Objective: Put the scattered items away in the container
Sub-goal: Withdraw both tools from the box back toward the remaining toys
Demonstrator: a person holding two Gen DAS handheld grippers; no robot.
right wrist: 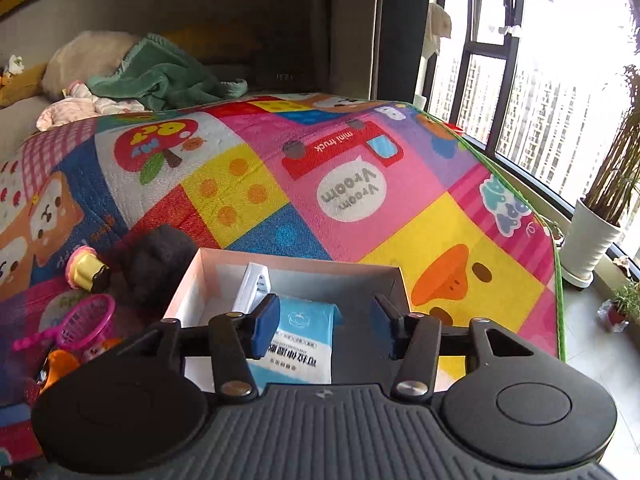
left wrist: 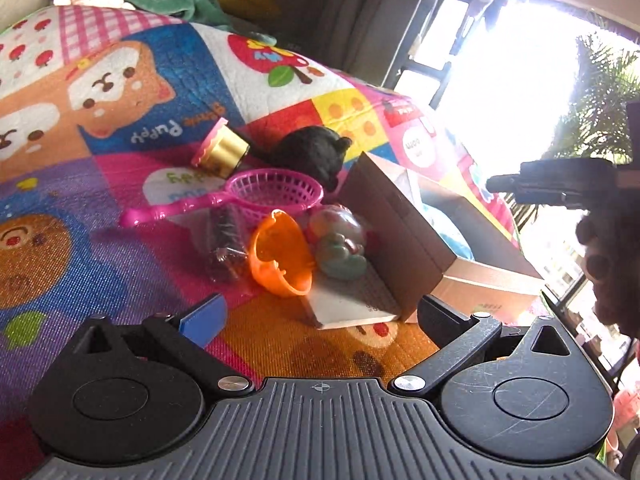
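Between the right gripper's wide-open, empty jaws lies a blue packet inside the box, while the left gripper, jaws also spread and empty, faces an orange shell, pink basket and black toy on the mat.
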